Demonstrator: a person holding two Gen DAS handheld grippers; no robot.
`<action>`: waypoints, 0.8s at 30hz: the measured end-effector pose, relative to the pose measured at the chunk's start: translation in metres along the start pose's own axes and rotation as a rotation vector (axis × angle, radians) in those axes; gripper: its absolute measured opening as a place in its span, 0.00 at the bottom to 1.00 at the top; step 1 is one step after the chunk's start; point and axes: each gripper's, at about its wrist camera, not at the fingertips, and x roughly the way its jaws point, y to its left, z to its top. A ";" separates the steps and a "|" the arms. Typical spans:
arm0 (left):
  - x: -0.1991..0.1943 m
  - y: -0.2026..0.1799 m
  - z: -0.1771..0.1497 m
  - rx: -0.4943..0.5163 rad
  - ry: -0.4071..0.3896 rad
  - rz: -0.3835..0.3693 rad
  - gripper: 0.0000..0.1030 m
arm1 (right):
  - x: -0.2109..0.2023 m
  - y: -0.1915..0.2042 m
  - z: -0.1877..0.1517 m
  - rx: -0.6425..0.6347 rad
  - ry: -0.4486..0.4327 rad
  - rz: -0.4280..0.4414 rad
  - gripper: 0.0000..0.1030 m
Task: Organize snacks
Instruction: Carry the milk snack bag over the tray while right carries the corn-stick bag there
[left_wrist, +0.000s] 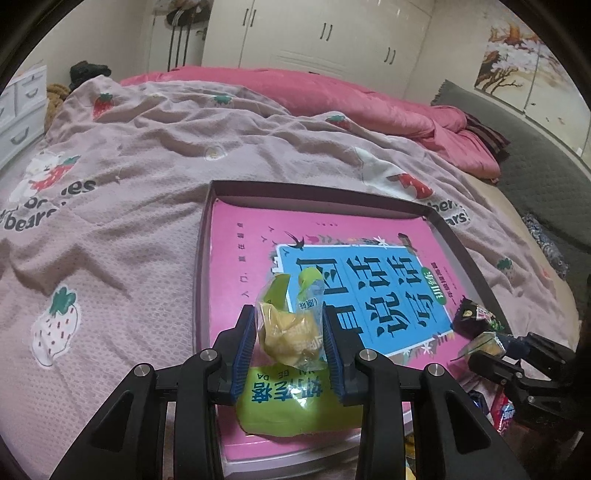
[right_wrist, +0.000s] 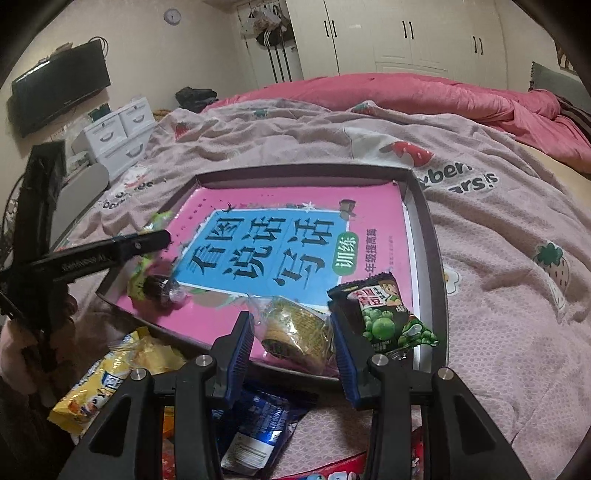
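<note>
Bedspread (left_wrist: 155, 155) under shallow box (left_wrist: 317, 190), both jaws seemingly clamped on snack packets (left_wrist: 288, 328) (right_wrist: 295, 328).

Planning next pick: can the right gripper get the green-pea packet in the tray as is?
Probably not yet. The right gripper is shut on a clear-wrapped yellow snack. The green-pea packet lies just beside its right finger, uncovered on the pink book, so after a release the way looks free.
</note>
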 end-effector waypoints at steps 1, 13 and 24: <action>0.000 0.000 0.000 0.001 0.000 0.001 0.36 | 0.000 0.000 0.000 0.000 0.000 -0.006 0.41; 0.006 0.003 -0.002 0.048 -0.004 0.066 0.36 | -0.003 -0.004 -0.002 -0.016 0.004 -0.046 0.41; 0.009 -0.001 -0.005 0.077 0.001 0.049 0.38 | -0.005 -0.007 -0.001 -0.001 -0.002 -0.037 0.41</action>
